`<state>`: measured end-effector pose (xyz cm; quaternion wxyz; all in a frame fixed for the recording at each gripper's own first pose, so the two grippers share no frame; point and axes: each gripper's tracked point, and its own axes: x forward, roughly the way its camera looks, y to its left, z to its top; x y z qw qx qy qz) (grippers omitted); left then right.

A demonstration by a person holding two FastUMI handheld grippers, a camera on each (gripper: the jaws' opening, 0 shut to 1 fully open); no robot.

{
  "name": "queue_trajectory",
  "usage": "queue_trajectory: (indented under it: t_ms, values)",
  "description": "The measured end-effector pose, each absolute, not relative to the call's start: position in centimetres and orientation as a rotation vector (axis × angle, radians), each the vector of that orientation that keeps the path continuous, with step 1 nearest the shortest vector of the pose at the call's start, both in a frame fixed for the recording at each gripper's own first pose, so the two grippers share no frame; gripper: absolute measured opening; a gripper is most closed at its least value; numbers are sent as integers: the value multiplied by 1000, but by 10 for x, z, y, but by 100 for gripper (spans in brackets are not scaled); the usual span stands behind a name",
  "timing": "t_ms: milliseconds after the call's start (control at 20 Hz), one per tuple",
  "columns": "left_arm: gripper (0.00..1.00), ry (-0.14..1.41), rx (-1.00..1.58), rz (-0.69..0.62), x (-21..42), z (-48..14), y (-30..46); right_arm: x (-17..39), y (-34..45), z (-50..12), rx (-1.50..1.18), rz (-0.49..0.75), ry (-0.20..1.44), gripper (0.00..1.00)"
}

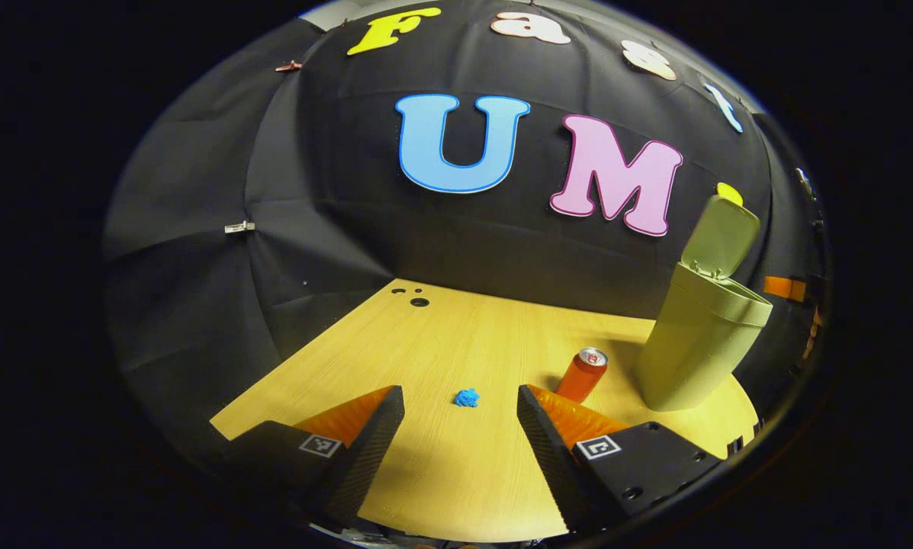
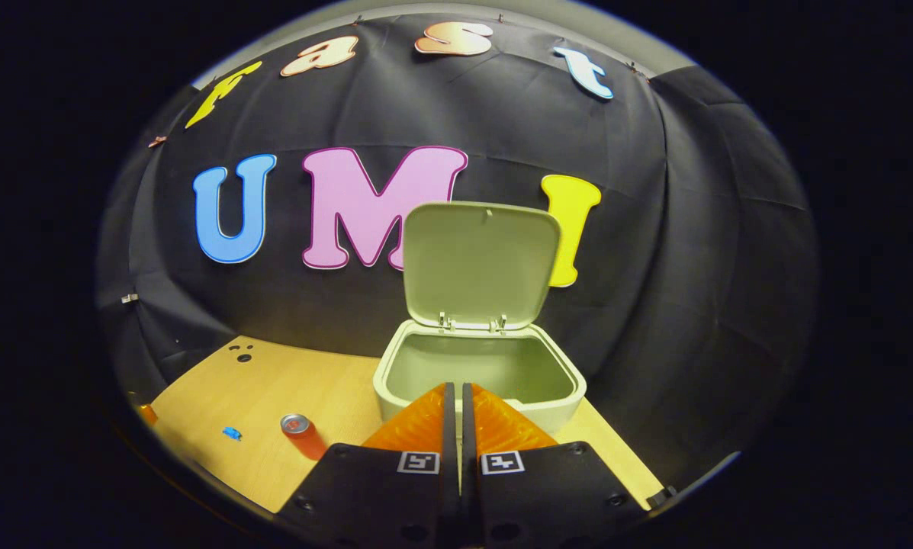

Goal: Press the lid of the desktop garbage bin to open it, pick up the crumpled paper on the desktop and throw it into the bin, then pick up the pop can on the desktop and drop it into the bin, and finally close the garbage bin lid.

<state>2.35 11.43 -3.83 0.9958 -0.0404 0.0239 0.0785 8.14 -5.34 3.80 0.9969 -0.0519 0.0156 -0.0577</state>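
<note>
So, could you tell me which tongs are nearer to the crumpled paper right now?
Left. The left tongs sit open, the crumpled paper just ahead between the fingers. The right tongs are shut at the bin, the paper far to their left.

Black cloth wall (image 1: 334, 229) behind light wooden table (image 1: 441, 335).

Left gripper view: low over the table (image 1: 441, 343), facing the wall, bin (image 1: 700, 343) at two o'clock. Right gripper view: higher, close above the open bin (image 2: 479, 374) — shared: bin, table.
</note>
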Motion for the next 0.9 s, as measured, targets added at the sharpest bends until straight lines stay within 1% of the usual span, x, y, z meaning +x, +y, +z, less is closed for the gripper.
queue_trajectory:
  t_ms: [50,100,350,750,800,850,900]
  values:
    - [98,56,-78,156,24,-41,117,76,-53,33,-94,-118,43,5]
    - [96,61,-74,151,26,-45,117,72,-53,27,-84,-121,55,5]
    - [96,83,-51,119,35,-52,114,49,-61,4,-51,-149,103,5]
    - [96,144,-39,97,78,-74,121,19,-79,-34,-14,-231,201,5]
    - [98,151,-29,95,87,-78,123,13,-80,-40,-9,-237,214,6]
    - [95,156,-20,93,96,-79,126,8,-80,-45,-3,-243,232,6]
    - [95,166,-13,90,105,-82,126,3,-78,-52,6,-240,256,9]
